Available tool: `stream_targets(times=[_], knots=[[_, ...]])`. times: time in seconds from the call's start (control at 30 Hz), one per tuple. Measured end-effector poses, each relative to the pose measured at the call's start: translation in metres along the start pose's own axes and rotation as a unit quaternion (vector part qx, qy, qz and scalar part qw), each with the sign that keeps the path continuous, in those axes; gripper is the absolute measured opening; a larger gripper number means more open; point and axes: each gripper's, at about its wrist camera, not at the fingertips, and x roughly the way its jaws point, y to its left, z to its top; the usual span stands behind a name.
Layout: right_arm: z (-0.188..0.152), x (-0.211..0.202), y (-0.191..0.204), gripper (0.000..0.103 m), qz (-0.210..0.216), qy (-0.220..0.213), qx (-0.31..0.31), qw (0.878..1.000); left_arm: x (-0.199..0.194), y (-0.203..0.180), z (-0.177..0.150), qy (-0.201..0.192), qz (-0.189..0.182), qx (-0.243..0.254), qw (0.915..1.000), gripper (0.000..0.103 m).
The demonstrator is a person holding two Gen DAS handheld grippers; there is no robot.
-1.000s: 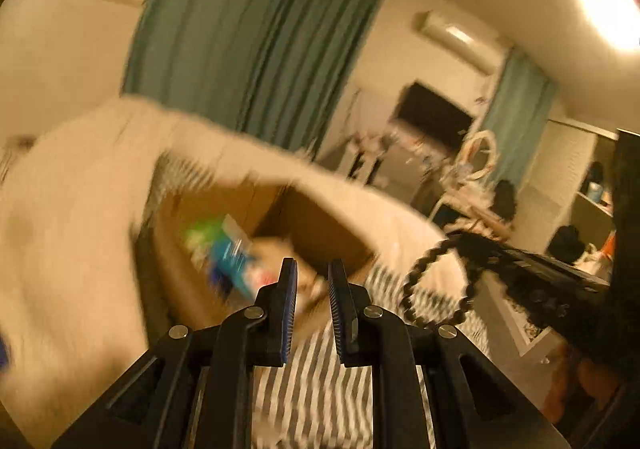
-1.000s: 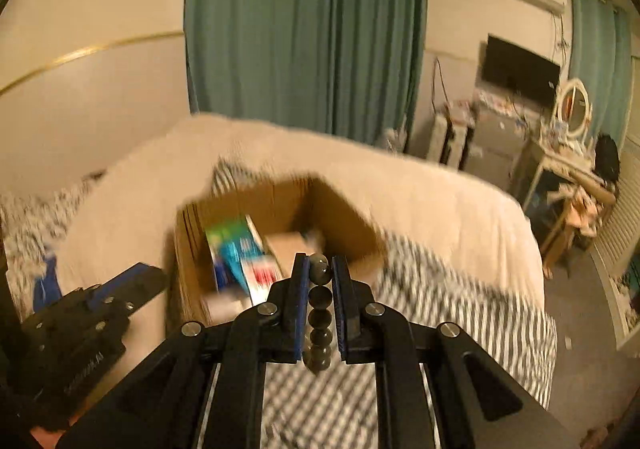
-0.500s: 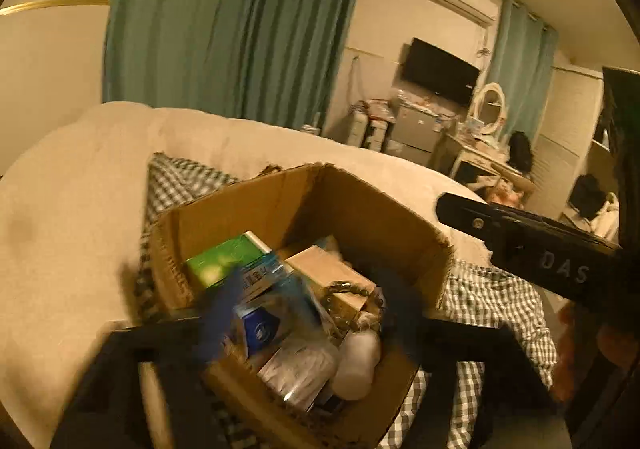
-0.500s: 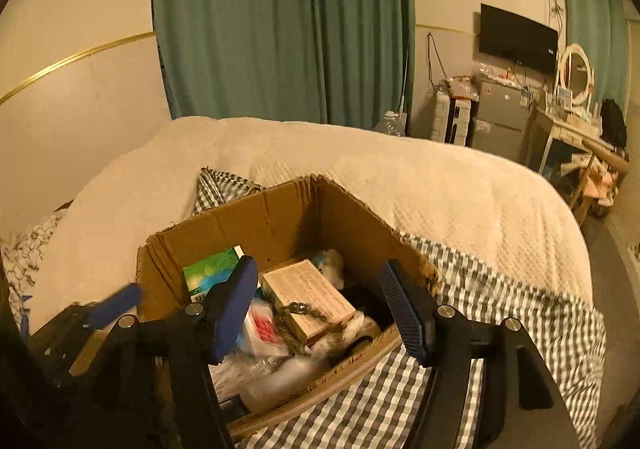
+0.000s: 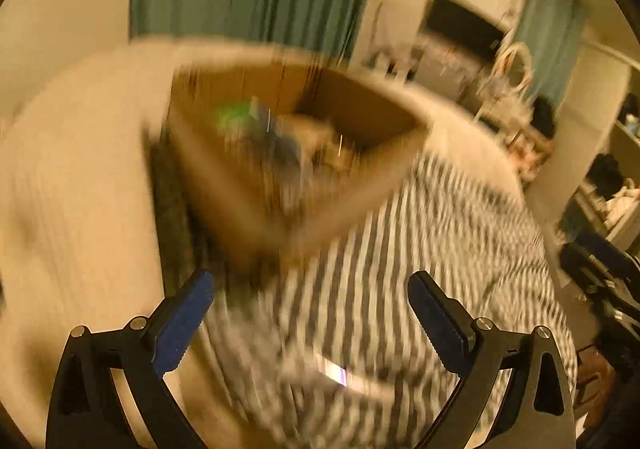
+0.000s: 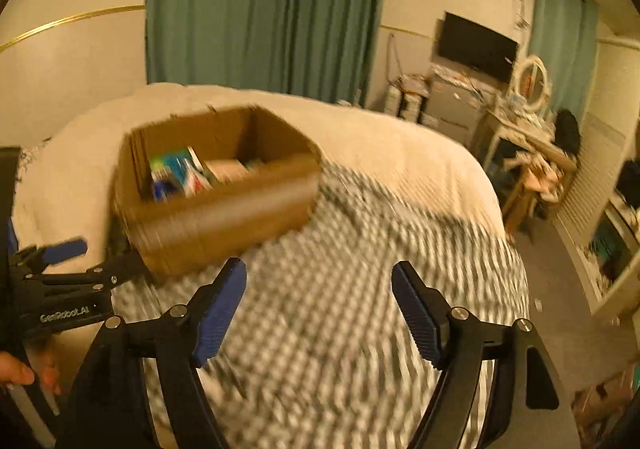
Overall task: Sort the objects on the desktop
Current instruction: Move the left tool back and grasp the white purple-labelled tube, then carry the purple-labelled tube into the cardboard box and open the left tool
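Both the left gripper point(image 5: 310, 313) and right gripper point(image 6: 318, 307) hang spread wide and empty over the checked cloth point(image 6: 340, 329), near the box point(image 6: 216, 201).

Teal curtains point(image 6: 264, 9), wall television point(image 6: 476, 43), perhaps mirror point(image 6: 531, 77)

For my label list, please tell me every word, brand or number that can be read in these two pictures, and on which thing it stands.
"GenRobot.AI": white letters on the black body of the left gripper, seen in the right wrist view; slightly blurred.
Packages in the cardboard box: printing too blurred to read.
Left wrist view: motion blur, nothing readable.
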Motion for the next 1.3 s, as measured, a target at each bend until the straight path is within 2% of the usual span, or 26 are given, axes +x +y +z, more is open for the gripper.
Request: stream_targets(times=[0.07,0.13,0.23,0.33,0.43,0.53,0.57,0.67,0.8,0.97,1.07,1.17,1.23,1.3], knots=[[-0.025,0.001,-0.017,0.075,-0.004,0.009,0.030,0.999,0.010,-0.003,-0.025,0.032,-0.004,-0.020,0.9993,0.099],[-0.042,0.008,-0.034,0.075,-0.008,0.035,0.065,0.997,0.020,-0.009,-0.052,0.054,0.015,-0.030,0.9980,0.098],[-0.045,0.010,-0.051,0.075,-0.030,0.031,0.080,0.996,0.035,-0.014,-0.084,0.083,0.021,-0.050,0.9951,0.086],[-0.044,0.010,-0.060,0.075,-0.024,0.011,0.088,0.996,0.047,-0.027,-0.099,0.086,0.022,-0.044,0.9951,0.080],[-0.052,0.019,-0.066,0.075,-0.010,0.019,0.088,0.996,0.057,-0.033,-0.099,0.078,0.024,-0.048,0.9955,0.079],[-0.059,0.033,-0.075,0.075,0.000,0.032,0.102,0.994,0.076,-0.034,-0.097,0.095,0.020,-0.057,0.9937,0.042],[-0.059,0.037,-0.078,0.075,0.006,0.035,0.110,0.993,0.079,-0.034,-0.095,0.091,0.019,-0.052,0.9943,0.036],[-0.064,0.044,-0.081,0.075,0.016,0.038,0.120,0.992,0.074,-0.040,-0.091,0.078,0.021,-0.024,0.9965,0.024],[-0.067,0.053,-0.083,0.075,0.028,0.048,0.126,0.990,0.051,-0.045,-0.087,0.053,0.006,-0.002,0.9986,0.022],[-0.066,0.050,-0.076,0.075,0.036,0.046,0.125,0.990,0.002,-0.042,-0.066,-0.008,-0.028,0.002,0.9996,0.021],[-0.064,0.048,-0.071,0.075,0.041,0.048,0.128,0.990,-0.027,-0.046,-0.041,-0.056,-0.044,0.023,0.9972,0.021],[-0.063,0.043,-0.069,0.075,0.038,0.048,0.130,0.990,-0.057,-0.054,-0.003,-0.121,-0.056,0.064,0.9890,0.021],[-0.061,0.040,-0.067,0.075,0.035,0.048,0.128,0.990,-0.061,-0.055,0.026,-0.141,-0.064,0.077,0.9849,0.021],[-0.055,0.034,-0.060,0.075,0.040,0.036,0.121,0.991,-0.053,-0.052,0.058,-0.149,-0.049,0.101,0.9825,0.021]])
